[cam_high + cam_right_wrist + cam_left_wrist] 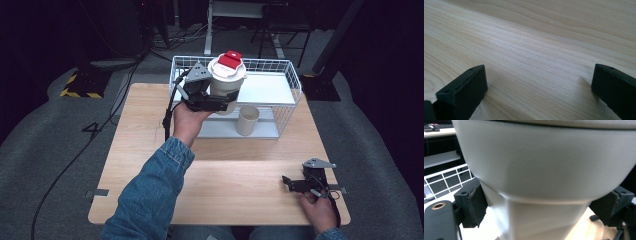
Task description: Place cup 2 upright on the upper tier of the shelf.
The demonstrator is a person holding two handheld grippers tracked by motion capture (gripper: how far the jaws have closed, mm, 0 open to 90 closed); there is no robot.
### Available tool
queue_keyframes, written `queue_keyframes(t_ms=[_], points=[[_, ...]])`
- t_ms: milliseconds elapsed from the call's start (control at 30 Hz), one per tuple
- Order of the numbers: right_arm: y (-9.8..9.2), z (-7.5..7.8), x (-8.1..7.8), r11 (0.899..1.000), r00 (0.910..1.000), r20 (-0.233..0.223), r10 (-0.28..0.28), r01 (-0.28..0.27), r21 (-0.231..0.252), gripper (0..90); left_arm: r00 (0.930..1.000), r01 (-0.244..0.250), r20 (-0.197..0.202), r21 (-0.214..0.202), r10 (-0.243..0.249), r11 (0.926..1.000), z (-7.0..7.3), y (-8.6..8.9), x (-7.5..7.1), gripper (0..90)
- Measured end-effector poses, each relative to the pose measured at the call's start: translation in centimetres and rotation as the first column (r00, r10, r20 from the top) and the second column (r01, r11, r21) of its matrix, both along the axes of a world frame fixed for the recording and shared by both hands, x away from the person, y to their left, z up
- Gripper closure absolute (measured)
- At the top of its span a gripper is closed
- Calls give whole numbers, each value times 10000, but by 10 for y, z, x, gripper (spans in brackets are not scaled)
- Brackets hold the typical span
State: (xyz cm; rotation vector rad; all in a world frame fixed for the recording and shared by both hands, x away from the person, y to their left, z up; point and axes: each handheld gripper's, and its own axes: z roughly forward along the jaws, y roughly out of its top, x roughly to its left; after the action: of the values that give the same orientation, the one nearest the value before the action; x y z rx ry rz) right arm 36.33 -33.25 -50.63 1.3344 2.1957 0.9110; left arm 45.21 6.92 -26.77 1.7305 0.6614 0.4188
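**Lidded cup held over the wire basket**

A cream plastic cup with a white lid and red flip tab [227, 80] is held upright in the air above the front left part of a white wire basket [292, 82], clear of the basket's floor. The left gripper [220, 102] has its black fingers [471, 205] clamped on the cup's narrower lower body, one on each side. A second, open beige cup [247, 120] stands inside the basket, just below and to the right of the held one. Well apart, near the front right edge of the light wooden worktop [150, 150], the right gripper [290, 182] rests low over bare wood with its fingers [465, 87] spread wide, nothing between them.
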Motion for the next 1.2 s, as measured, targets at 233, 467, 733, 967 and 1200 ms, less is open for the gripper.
queue_keyframes(t_ms=[233, 467, 733, 967, 1200], points=[[0, 0, 0, 10000, 10000, 2, 2, -2, -3, 5, 9998, -144, 125, -27, 144, 9999, 5, -6, 11, 135], [0, 0, 0, 10000, 10000, 3, 7, -7, 16, 4, 9983, -555, 156, -9, 555, 9985, 8, -9, 25, 135], [0, 0, 0, 10000, 10000, 4, 6, -6, 18, 4, 9967, -792, 189, 1, 792, 9969, 8, -12, 44, 134], [0, 0, 0, 10000, 10000, 8, -16, 16, 38, 4, 9928, -1114, 417, -168, 1120, 9936, 2, -13, 59, 134], [0, 0, 0, 10000, 10000, 5, -17, 17, 40, 5, 9910, -1279, 405, 27, 1277, 9918, -3, -17, 71, 133]])
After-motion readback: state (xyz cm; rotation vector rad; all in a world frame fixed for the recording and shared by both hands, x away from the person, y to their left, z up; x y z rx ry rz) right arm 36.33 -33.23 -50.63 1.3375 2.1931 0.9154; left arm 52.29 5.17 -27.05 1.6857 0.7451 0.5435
